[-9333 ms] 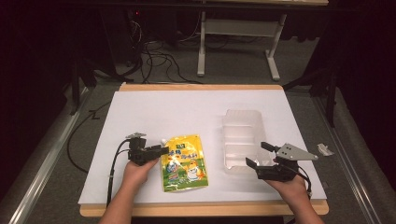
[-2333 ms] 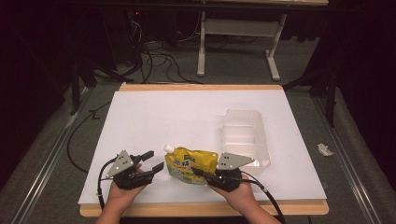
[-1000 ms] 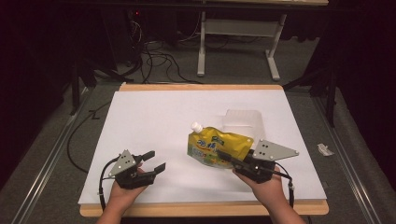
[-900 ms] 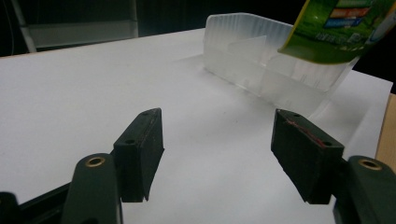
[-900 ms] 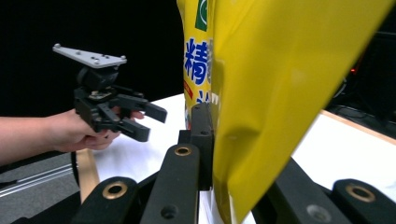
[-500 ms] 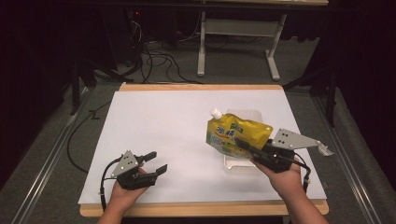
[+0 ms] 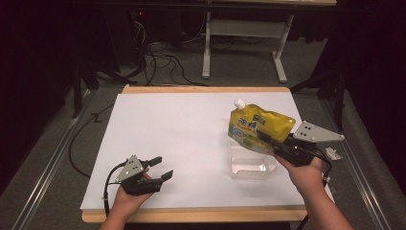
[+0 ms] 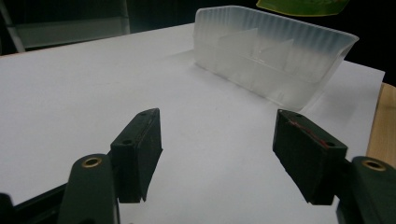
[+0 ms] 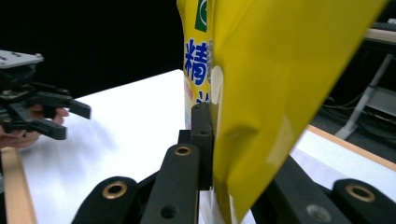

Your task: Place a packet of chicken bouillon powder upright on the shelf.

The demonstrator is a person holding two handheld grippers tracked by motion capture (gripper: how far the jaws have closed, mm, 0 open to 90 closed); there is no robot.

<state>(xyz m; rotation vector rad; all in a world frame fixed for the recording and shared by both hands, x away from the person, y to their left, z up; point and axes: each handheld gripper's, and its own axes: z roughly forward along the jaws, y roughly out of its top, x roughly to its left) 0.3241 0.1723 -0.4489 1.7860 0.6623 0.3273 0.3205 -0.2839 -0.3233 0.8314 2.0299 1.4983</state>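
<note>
The white table top point(image 7: 182, 134) takes up the middle of my high view, with a wooden edge showing along its near and far sides. Toward the lower right of that sheet I see the clear plastic container point(image 7: 251, 160), ribbed along its wall and split by dividers; in my left gripper view it sits at the upper right point(image 8: 275, 60).

Above the container, in the right half of the high view, I have the yellow spouted pouch point(image 7: 256, 128) lifted off the table and tilted, its white cap pointing to the upper left. In my right gripper view the pouch point(image 9: 271, 84) hangs upright across the centre and right.

My right gripper point(image 7: 274, 146) is clamped on the pouch's lower edge, both jaws pressed against the yellow film, as the right gripper view point(image 9: 219, 158) shows close up.

My left gripper point(image 7: 160, 168) sits at the lower left of the high view, low over the bare sheet, its jaws spread wide with nothing between them point(image 8: 217, 154).
</note>
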